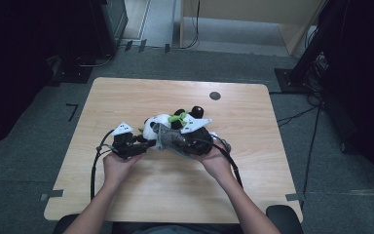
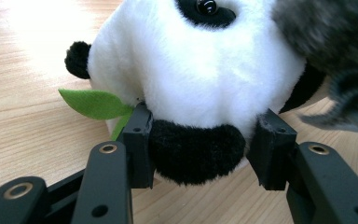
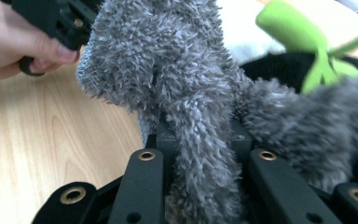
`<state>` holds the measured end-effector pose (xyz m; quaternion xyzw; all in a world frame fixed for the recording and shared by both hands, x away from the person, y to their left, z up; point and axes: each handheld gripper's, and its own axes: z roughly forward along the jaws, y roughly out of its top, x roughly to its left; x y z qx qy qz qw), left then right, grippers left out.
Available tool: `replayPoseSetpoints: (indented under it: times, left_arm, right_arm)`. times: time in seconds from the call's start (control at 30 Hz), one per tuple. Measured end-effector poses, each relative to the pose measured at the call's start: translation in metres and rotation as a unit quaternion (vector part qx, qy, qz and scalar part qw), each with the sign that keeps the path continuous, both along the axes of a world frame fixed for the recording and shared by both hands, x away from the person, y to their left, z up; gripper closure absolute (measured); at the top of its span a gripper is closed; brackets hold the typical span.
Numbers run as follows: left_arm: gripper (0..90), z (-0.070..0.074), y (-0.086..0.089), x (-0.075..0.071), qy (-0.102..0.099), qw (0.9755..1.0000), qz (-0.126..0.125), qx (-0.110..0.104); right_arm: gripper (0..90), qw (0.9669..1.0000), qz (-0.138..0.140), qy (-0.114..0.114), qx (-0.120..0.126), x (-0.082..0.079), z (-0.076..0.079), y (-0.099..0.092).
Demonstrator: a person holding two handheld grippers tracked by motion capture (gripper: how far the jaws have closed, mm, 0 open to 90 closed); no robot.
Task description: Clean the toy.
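The plush panda [image 1: 157, 127] lies near the middle of the wooden table [image 1: 126, 95], just right of the left gripper [image 1: 148, 143], whose jaws pinch a black part of the toy at the bottom of its white head, with a green felt leaf [image 2: 94, 103] sticking out beside the left jaw. The fuzzy grey cloth [image 1: 168, 138] lies draped against the panda's right side, and the right gripper [image 3: 200, 135], just right of it, has its jaws pressed nearly together on a fold of that cloth [image 3: 186, 107].
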<state>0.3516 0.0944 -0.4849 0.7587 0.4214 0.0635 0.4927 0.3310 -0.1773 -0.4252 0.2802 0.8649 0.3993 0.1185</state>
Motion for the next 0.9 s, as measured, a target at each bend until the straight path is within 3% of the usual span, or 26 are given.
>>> replayPoseSetpoints:
  times: [0.33, 0.67, 0.8, 0.9]
  left_arm:
    - [49.6, 0.0, 0.0, 0.0, -0.002, 1.0, -0.002, 0.002]
    - [49.5, -0.001, 0.001, 0.0, -0.007, 0.9999, -0.009, 0.007]
    - [49.5, -0.001, 0.0, 0.0, -0.007, 0.9999, -0.008, 0.006]
    - [49.5, -0.001, 0.001, 0.0, -0.007, 0.9999, -0.009, 0.007]
  right_arm:
    - [75.1, 0.9998, -0.016, 0.007, -0.007, -0.02, -0.007, -0.031]
    - [74.9, 0.9985, -0.05, 0.024, -0.003, -0.026, -0.011, -0.066]
    - [75.0, 0.9973, -0.071, 0.018, -0.008, -0.025, -0.011, -0.078]
    - [75.1, 0.9974, -0.07, 0.019, -0.004, -0.025, -0.008, -0.08]
